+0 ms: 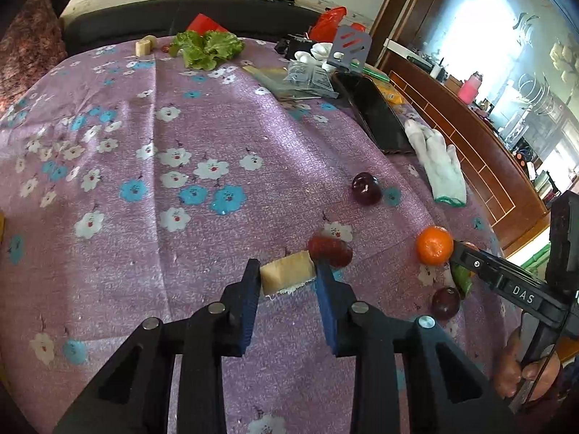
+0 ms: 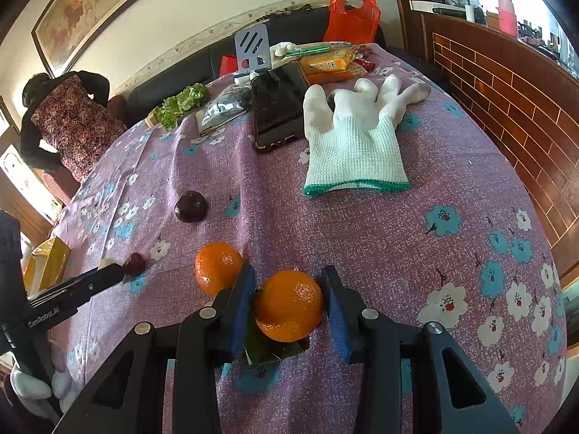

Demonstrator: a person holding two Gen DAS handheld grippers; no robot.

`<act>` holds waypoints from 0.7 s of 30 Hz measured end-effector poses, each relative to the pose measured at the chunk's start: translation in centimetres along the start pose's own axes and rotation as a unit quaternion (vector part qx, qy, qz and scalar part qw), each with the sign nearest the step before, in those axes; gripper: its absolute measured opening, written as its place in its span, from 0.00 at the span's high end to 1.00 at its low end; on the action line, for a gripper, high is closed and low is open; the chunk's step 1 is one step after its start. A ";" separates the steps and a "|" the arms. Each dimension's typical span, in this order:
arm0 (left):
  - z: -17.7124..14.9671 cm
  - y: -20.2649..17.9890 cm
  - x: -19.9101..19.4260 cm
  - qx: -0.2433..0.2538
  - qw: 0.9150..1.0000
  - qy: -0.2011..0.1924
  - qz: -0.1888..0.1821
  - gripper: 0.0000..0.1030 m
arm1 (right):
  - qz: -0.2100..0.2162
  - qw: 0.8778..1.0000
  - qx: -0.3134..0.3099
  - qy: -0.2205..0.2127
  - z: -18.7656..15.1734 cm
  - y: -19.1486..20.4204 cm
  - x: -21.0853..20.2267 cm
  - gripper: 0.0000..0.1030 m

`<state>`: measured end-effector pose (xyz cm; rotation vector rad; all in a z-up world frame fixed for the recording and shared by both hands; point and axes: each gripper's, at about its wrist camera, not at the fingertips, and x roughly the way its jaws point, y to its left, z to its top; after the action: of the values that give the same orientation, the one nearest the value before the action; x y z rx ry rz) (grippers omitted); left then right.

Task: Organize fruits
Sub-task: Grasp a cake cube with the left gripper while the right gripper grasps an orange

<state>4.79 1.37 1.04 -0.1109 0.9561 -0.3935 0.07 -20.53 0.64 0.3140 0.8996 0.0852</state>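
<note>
My left gripper [image 1: 287,275] is shut on a pale banana piece [image 1: 287,275] just above the purple flowered cloth [image 1: 163,166]. A small red fruit [image 1: 330,250] lies just beyond its right finger. A dark plum [image 1: 366,188] lies further out, a second dark plum [image 1: 446,302] to the right. My right gripper [image 2: 287,302] is shut on an orange with a green leaf [image 2: 288,305], held low over the cloth. A second orange [image 2: 217,267] sits touching its left finger and also shows in the left wrist view [image 1: 434,245]. The far plum [image 2: 190,206] lies ahead left.
A white glove [image 2: 353,137], a black phone [image 2: 277,105], snack packets [image 2: 327,63] and a grey stand [image 2: 252,49] crowd the far right of the table. Lettuce [image 1: 208,49] and another banana piece [image 1: 144,45] lie at the far edge. A person [image 2: 68,123] stands beyond.
</note>
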 end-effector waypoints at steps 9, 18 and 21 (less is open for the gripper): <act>-0.6 0.5 -4.1 -0.024 0.999 -0.034 -0.005 0.72 | -0.005 0.999 0.014 -0.044 -0.1 -0.5 -1.7 0.62; -3.1 2.7 -12.4 -0.052 0.995 -0.086 0.021 0.72 | 0.008 0.998 -0.008 -0.066 0.0 1.1 -2.9 0.62; -4.4 4.7 -15.8 -0.064 0.992 -0.105 0.041 0.71 | 0.045 0.998 -0.020 -0.045 -0.2 3.6 -3.9 0.62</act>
<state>-5.56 12.00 9.53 -0.2242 0.7752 -0.2399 -2.29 -17.85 4.55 0.3184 0.7932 0.1706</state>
